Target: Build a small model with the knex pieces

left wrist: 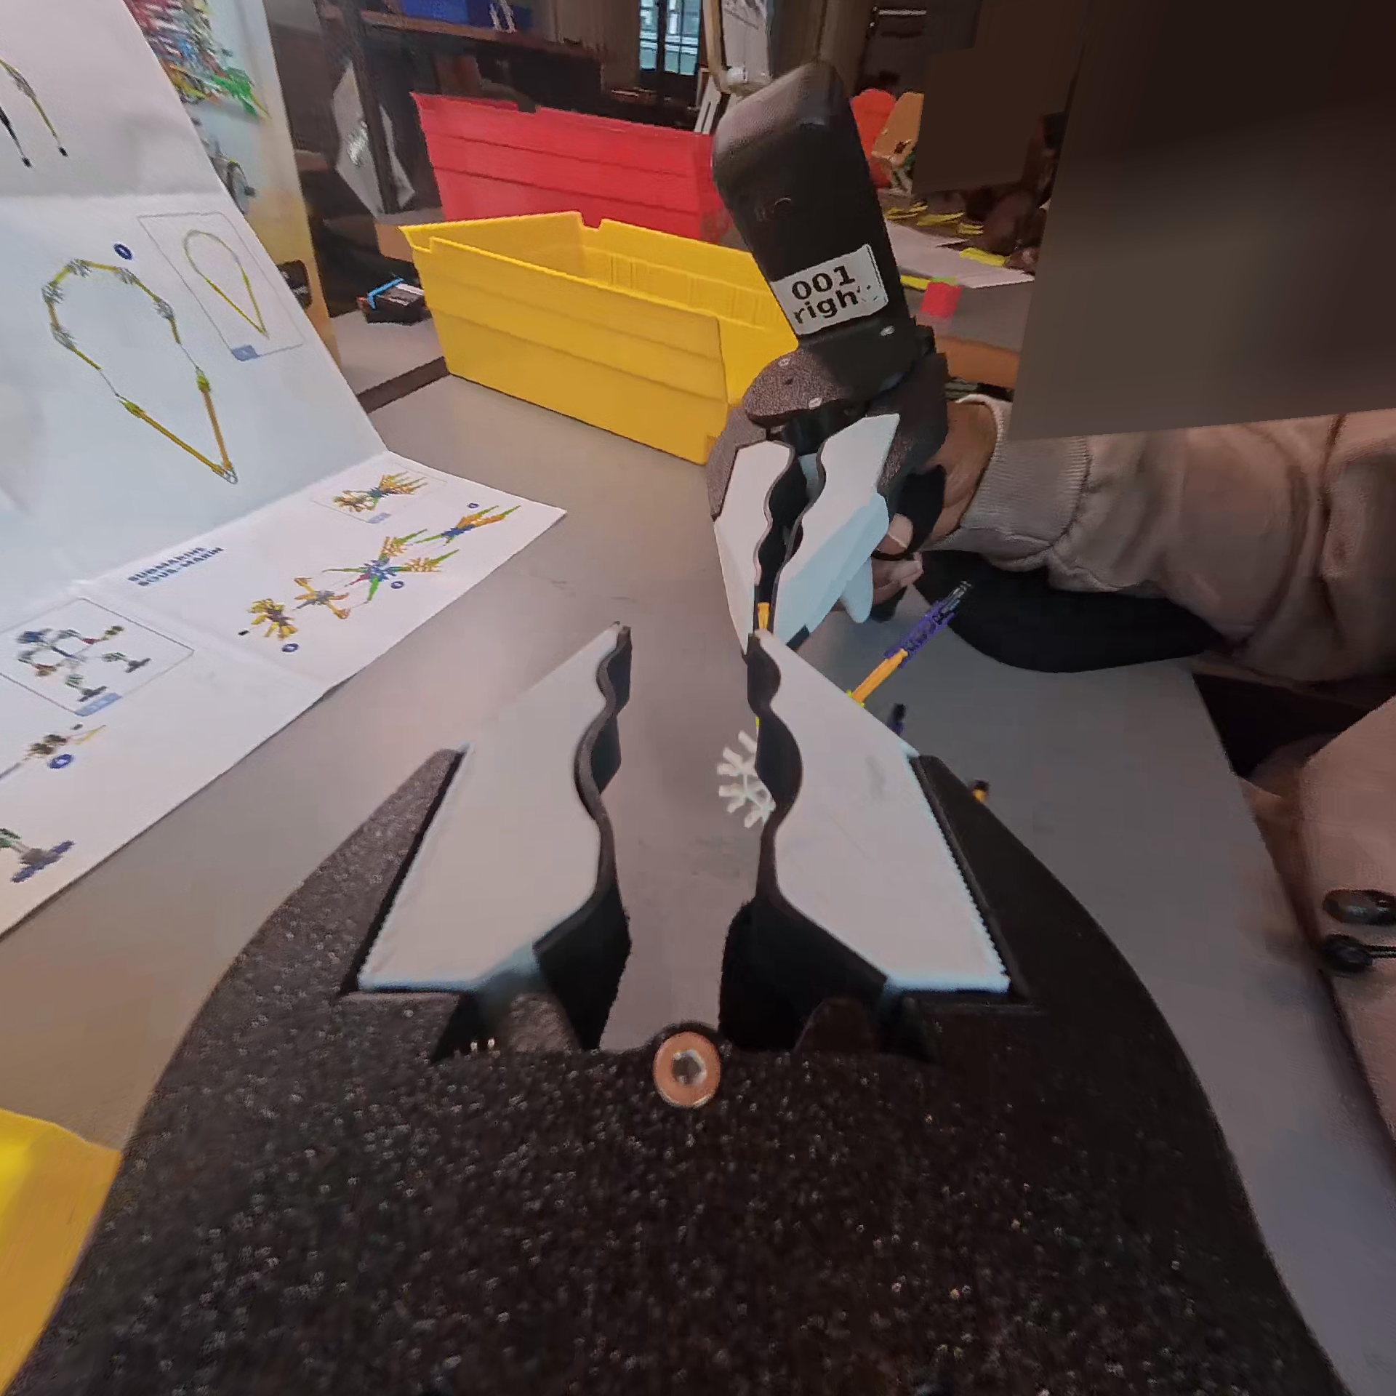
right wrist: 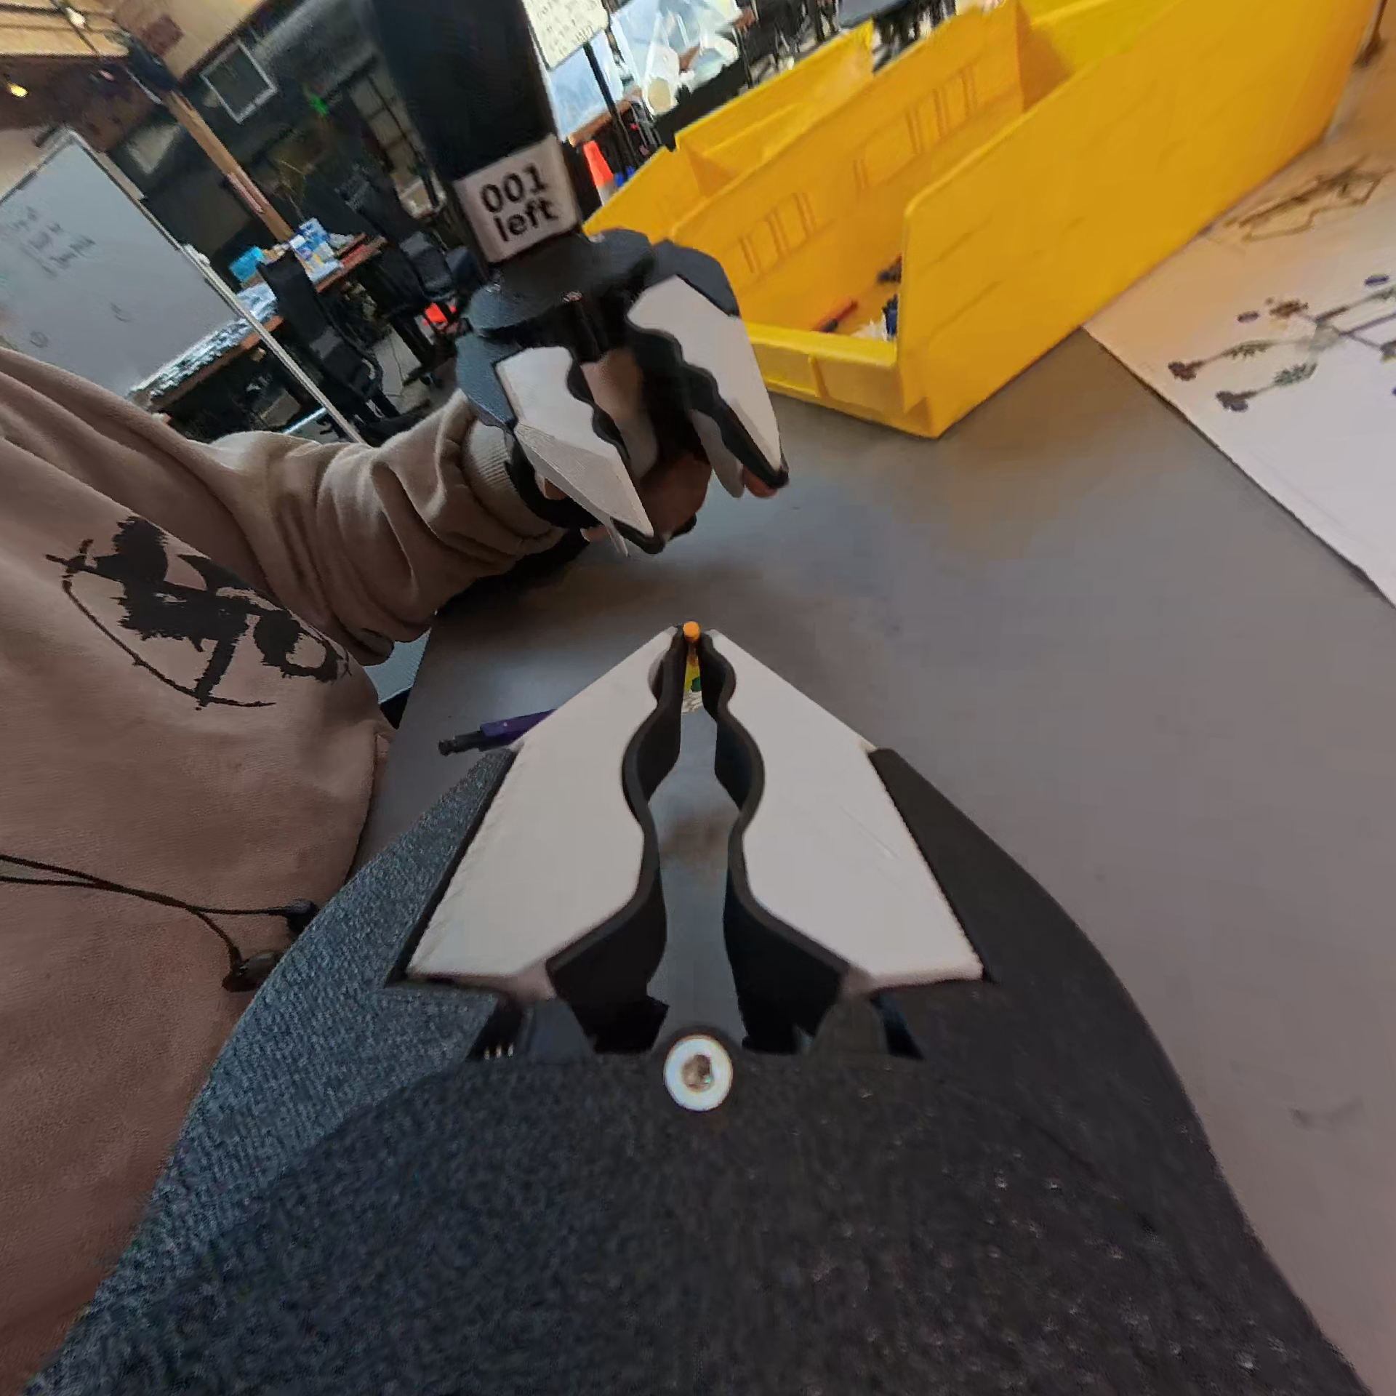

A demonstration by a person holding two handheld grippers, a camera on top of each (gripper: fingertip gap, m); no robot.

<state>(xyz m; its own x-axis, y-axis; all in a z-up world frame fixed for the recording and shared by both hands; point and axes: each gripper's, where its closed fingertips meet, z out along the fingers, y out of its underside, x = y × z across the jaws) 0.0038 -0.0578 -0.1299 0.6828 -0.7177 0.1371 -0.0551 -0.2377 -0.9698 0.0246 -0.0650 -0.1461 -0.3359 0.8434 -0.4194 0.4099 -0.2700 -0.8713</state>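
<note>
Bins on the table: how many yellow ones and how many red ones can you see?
Left wrist view:
Yellow bins: 1
Red bins: 1
Total: 2 bins

Printed and handwritten marks around the two grippers

A white label [left wrist: 831,291] sits on the right gripper [left wrist: 767,627] handle, and another white label [right wrist: 520,202] on the left gripper [right wrist: 702,510] handle. A printed instruction sheet [left wrist: 177,566] lies left of the left gripper, and a handwritten whiteboard [right wrist: 83,279] stands far left behind it. None is quoted.
</note>
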